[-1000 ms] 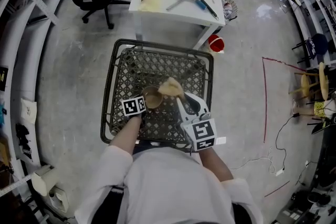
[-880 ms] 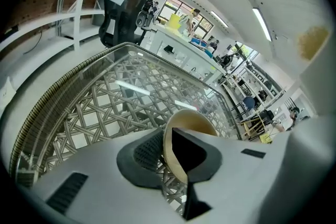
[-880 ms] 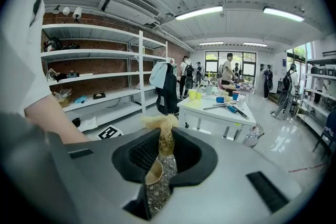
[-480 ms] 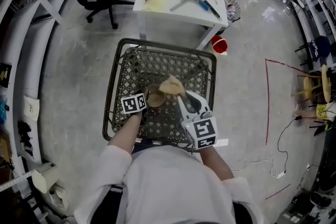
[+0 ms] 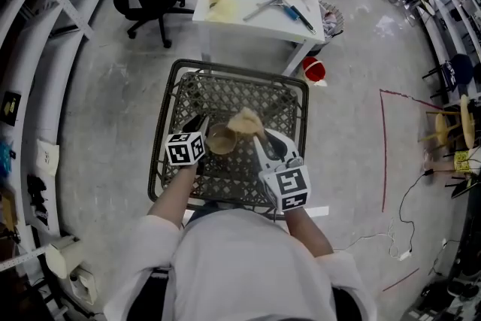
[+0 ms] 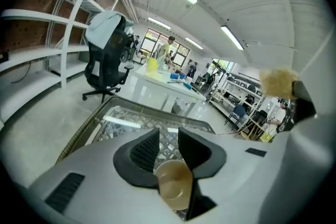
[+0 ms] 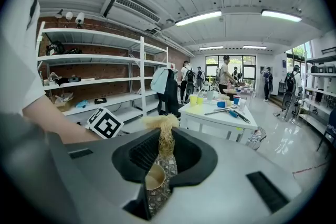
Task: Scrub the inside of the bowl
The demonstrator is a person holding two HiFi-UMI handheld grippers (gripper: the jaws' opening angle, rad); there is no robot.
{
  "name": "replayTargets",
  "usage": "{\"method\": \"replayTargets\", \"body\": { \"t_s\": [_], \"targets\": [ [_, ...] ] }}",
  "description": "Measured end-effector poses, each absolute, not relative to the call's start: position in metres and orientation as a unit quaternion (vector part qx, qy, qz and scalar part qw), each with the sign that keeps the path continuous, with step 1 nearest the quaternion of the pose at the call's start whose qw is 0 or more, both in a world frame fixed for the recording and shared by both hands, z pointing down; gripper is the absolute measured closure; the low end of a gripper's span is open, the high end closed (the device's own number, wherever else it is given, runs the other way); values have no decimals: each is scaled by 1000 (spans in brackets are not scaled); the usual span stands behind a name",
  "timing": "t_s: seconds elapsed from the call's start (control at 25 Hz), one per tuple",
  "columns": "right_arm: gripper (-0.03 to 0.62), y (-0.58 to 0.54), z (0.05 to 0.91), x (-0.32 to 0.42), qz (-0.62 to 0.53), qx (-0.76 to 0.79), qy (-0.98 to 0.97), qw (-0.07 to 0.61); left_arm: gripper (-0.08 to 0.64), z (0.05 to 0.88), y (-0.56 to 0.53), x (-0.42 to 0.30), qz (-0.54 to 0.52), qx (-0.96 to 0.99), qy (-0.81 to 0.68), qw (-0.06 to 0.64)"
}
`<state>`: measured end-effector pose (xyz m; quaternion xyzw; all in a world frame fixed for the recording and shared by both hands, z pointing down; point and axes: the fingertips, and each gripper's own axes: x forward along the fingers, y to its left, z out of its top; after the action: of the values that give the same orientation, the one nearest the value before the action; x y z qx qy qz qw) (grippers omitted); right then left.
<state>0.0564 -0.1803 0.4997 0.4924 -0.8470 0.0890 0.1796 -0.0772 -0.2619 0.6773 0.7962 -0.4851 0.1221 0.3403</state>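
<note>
L gripper (image 6: 168,135): jaws nearly together, pinching rim of small tan bowl (image 5: 221,139). Bowl was over approx centre of mesh basket (image 5: 240,69). R gripper (image 7: 165,136): jaws closed on neck of straw-coloured fibre scrubber (image 5: 245,122). Tuft was at 1 o'clock of bowl, by its rim, not clearly inside. L gripper at 8 o'clock of bowl, R at 4 o'clock.

Judgement, to scrub well:
- Hold L pinch firm w/ bowl mouth tipped toward R.
- Bring tuft down into hollow, press on wall, sweep in circles incl. bottom.
- Light bowl would prob. twist in a rim pinch, so moderate pressure.

Unclear:
- Whether tuft touched bowl.
- Whether bowl rested on mesh or hung.
- Any dirt inside, not discernible.
- L gripper view showed bowl only in part, lower edge cut off by gripper body.
</note>
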Motion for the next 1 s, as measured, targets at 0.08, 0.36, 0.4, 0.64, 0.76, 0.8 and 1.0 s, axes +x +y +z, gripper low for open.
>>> {"method": "replayTargets", "body": {
  "t_s": [0.08,0.36,0.4,0.64,0.76,0.8,1.0],
  "targets": [
    [515,-180,497,58,87,496,-846,174,437,655,-262,-77,107,808,-485,317],
    [515,-177,487,61,79,502,-848,153,482,585,-252,-75,76,838,-485,239],
    [515,-177,485,61,78,502,-848,149,486,576,-249,-75,71,841,-485,230],
    [515,-169,475,64,70,505,-850,133,505,525,-230,-77,55,856,-481,180],
    [515,-166,472,65,68,505,-851,129,506,505,-217,-72,41,864,-469,180],
    [515,-165,470,66,68,504,-851,128,508,499,-213,-71,40,866,-466,177],
    [515,-159,463,68,66,504,-853,119,514,474,-195,-72,43,871,-468,145]
  ]
}}
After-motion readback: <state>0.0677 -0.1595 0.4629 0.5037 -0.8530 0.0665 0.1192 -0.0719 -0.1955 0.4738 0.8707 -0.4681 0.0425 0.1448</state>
